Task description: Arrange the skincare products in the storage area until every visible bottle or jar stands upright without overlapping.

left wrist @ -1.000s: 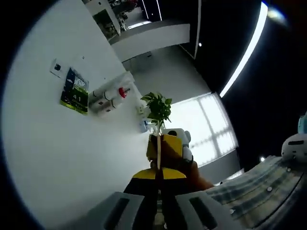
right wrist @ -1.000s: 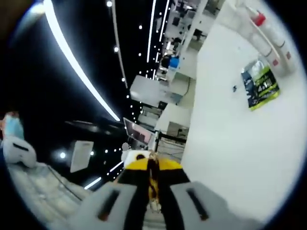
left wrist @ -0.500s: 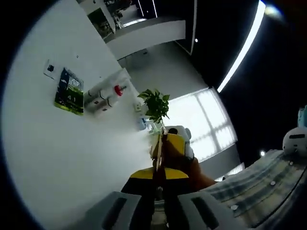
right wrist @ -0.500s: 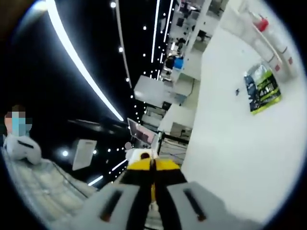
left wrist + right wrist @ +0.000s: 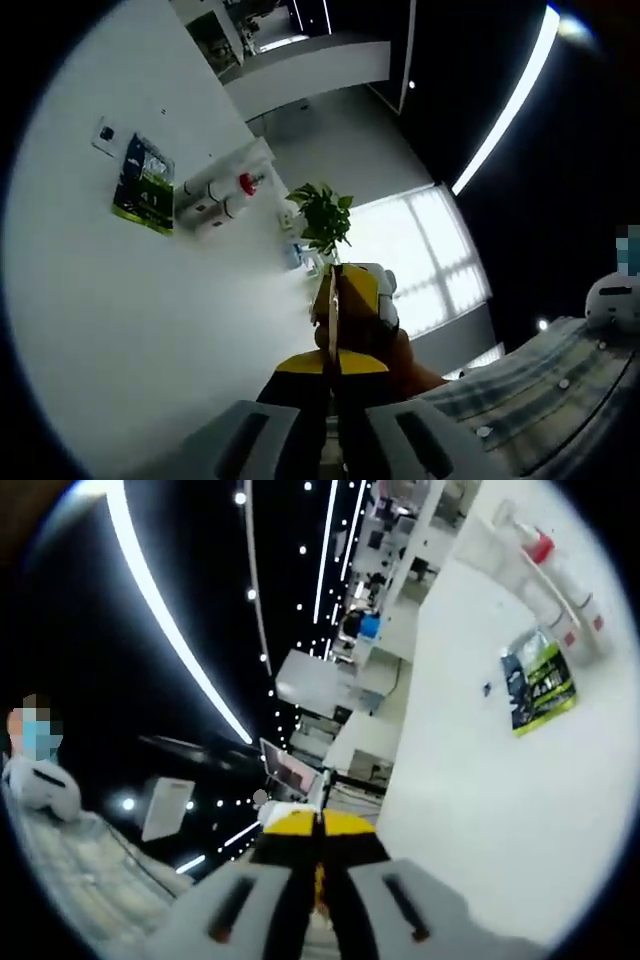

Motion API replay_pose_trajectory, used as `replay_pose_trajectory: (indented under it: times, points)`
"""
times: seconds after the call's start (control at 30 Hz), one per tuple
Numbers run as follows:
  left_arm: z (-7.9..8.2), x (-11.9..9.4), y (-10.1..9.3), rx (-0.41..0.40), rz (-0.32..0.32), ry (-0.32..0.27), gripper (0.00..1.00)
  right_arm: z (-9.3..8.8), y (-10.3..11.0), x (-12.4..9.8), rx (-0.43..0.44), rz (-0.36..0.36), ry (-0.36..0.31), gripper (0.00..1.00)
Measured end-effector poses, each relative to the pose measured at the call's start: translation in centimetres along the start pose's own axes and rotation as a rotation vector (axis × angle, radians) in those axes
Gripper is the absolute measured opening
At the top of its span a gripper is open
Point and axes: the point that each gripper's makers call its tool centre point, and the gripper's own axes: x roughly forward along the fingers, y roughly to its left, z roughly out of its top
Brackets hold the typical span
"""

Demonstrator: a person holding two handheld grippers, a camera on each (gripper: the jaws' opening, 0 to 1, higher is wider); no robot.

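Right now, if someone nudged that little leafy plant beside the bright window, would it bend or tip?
The plant would probably sway rather than resist, since its leaves bunch atop what looks like a thin stem. That bunching suggests it is top-heavy and apt to tip, though its pot is too small to judge. It looks light.

Left tool (image 5: 333, 375): two pale grey flat jaws, each with a dark slot, black inner faces, yellow cap at the tip. Right tool (image 5: 318, 848): same build, grey slotted jaws, black inside, yellow end. Beside the left tool, a plaid sleeve (image 5: 540, 395) in pale blue, grey and white checks, small round buttons along it; same checked cloth (image 5: 90, 875) beside the right tool.
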Motion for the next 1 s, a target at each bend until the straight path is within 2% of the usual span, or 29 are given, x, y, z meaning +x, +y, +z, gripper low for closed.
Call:
replay_pose_trajectory:
  times: [0.07,0.13,0.17,0.2,0.23,0.27,0.3,0.37,0.43,0.5,0.57,0.63,0.67,0.73,0.83,0.9,0.93,0.97,1.0]
  points:
    - [0.0,0.0,0.1,-0.005,0.006,-0.003,0.03,-0.1,0.1,0.0,0.008,0.005,0.005,0.00]
    - [0.4,-0.1,0.3,-0.024,0.014,-0.035,0.09,-0.8,0.1,0.1,0.005,0.005,0.038,0.00]
    - [0.7,-0.2,-0.1,-0.060,-0.015,-0.049,0.08,-1.2,0.1,0.3,-0.005,0.002,0.054,0.00]
    - [0.6,-0.3,-0.7,-0.048,-0.048,-0.036,0.01,-1.6,0.1,0.4,-0.018,-0.003,0.065,0.00]
    - [0.6,-0.4,-1.1,0.009,-0.062,-0.033,0.01,-1.7,0.1,0.5,-0.025,-0.011,0.062,0.01]
    - [0.7,-0.5,-0.4,-0.002,-0.010,-0.043,0.01,-1.3,0.2,0.5,-0.024,-0.003,0.032,0.02]
    - [0.6,-0.5,-0.5,-0.015,-0.019,-0.043,0.01,-1.4,0.2,0.5,-0.023,-0.008,0.041,0.04]
    - [1.0,-0.7,-0.4,-0.034,-0.026,-0.070,0.00,-1.7,-0.3,0.6,-0.074,-0.041,0.045,0.06]
    - [1.0,-0.7,-0.3,-0.035,-0.022,-0.072,0.00,-2.4,0.1,0.6,-0.043,-0.006,0.082,0.03]
    - [0.9,-0.8,-0.5,-0.045,-0.033,-0.066,0.01,-2.4,0.3,0.5,-0.105,0.000,0.077,0.00]
    - [0.7,-0.8,-0.8,-0.068,-0.039,-0.061,0.01,-2.5,0.5,0.4,-0.093,0.001,0.085,0.00]
    - [0.6,-0.9,-0.4,-0.062,-0.019,-0.064,0.04,-2.5,0.4,0.3,-0.093,-0.001,0.086,0.00]
    - [1.0,-1.2,0.2,-0.069,0.007,-0.088,0.05,-2.6,0.2,0.3,-0.094,-0.007,0.086,0.00]
    - [1.3,-1.7,-0.3,-0.082,-0.040,-0.109,0.02,-2.5,-0.1,0.1,-0.089,-0.020,0.081,0.00]
    - [1.3,-1.9,-0.1,-0.048,-0.016,-0.122,0.00,-2.5,0.1,0.1,-0.059,-0.012,0.066,0.05]
    - [2.4,-2.3,0.3,-0.069,-0.011,-0.191,0.00,-2.8,-0.1,-0.1,-0.070,-0.026,0.068,0.09]
    - [2.7,-2.4,0.3,-0.079,-0.016,-0.207,0.00,-2.8,0.0,-0.1,-0.076,-0.023,0.065,0.09]
    - [3.4,-2.8,0.1,-0.108,-0.045,-0.251,0.00,-2.9,-0.1,-0.4,-0.075,-0.024,0.062,0.09]
    - [3.7,-3.0,0.1,-0.113,-0.049,-0.268,0.00,-3.0,-0.1,-0.5,-0.071,-0.026,0.062,0.08]
